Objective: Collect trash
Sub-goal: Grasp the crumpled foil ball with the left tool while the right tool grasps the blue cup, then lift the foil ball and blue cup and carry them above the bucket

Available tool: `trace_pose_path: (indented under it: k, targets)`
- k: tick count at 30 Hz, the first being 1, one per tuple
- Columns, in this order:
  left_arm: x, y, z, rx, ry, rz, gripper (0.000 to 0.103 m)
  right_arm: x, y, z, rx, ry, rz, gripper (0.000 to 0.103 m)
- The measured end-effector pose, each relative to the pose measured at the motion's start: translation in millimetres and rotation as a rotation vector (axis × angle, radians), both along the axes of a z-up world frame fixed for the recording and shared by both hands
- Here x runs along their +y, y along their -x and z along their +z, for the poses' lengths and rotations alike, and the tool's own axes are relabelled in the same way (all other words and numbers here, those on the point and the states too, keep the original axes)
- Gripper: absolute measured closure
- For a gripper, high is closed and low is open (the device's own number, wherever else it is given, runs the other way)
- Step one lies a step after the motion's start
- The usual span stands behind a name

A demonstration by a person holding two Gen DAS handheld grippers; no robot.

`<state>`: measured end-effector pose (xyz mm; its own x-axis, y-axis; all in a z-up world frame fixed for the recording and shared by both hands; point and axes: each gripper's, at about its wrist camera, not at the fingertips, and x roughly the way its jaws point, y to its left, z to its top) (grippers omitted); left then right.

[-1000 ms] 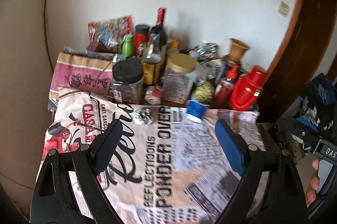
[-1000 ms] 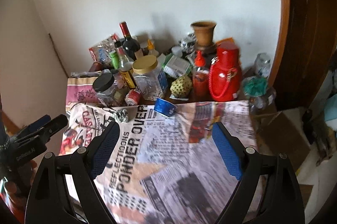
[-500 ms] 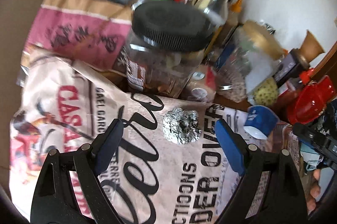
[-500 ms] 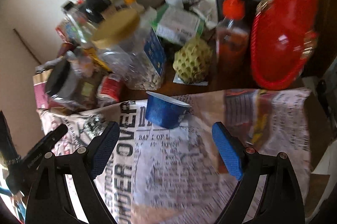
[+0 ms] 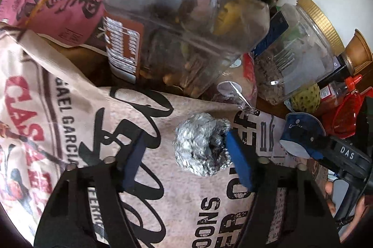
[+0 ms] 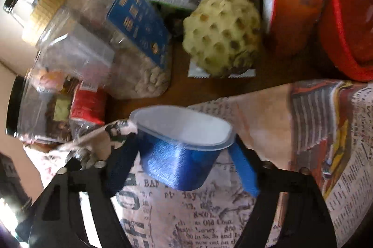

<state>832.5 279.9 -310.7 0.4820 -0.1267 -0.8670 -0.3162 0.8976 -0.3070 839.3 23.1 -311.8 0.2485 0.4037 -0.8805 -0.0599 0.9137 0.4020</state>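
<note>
A crumpled foil ball (image 5: pixel 201 146) lies on the newspaper (image 5: pixel 77 108) that covers the table. My left gripper (image 5: pixel 186 160) points steeply down over it and its jaws are closing. The ball sits between them, against the right pad (image 5: pixel 237 161) and apart from the left one. A blue plastic cup (image 6: pixel 177 164) with a white inside stands between the closing jaws of my right gripper (image 6: pixel 181 167); both blue pads are close beside its walls. In the left wrist view the cup (image 5: pixel 298 129) shows at the right with the right gripper (image 5: pixel 326 150) around it.
Just behind the trash stand a black-lidded jar (image 5: pixel 186 38), a gold-lidded jar (image 6: pixel 105 43), a red can (image 6: pixel 88 105), a custard apple (image 6: pixel 221 33), a sauce bottle (image 6: pixel 291 3) and a red jug (image 6: pixel 345 26). A pink bag (image 5: pixel 53 3) lies at the back left.
Both grippers came down and forward to the table. Their jaws narrowed. The foil ball now sits between the left jaws and the blue cup between the right jaws.
</note>
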Motion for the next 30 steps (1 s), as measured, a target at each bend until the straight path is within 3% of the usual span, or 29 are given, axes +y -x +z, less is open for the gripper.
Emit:
trace_pose_path:
  k: [2,3,4,8,14,24,30]
  targets:
    - [-2.3,-0.4,-1.7,-0.011,0.032,-0.018,0.05,-1.6,5.6,1.2,-0.007,0.006,0.012,0.036]
    - [-3.4,-0.8,-1.9,-0.015,0.055,-0.028,0.062,-1.7,8.5,2.1,-0.015,0.012,0.014,0.036]
    - [-6.6,0.1,-0.6,-0.015,0.068,-0.037,0.063,-3.6,13.1,5.1,-0.027,0.017,0.018,0.036]
    - [-26.5,10.3,14.6,-0.02,-0.032,-0.065,0.064,-16.7,34.8,22.5,-0.07,0.025,0.026,0.037]
    - [-62.7,37.6,54.7,-0.062,-0.111,-0.124,0.064,-45.2,72.0,62.0,-0.145,0.027,0.028,0.037]
    - [-127.1,110.6,153.1,-0.201,-0.152,-0.15,0.064,-101.6,136.3,157.2,-0.344,0.052,0.035,0.037]
    - [-176.5,180.2,215.8,-0.334,-0.272,-0.104,0.064,-140.6,191.0,203.6,-0.478,0.016,0.044,0.037]
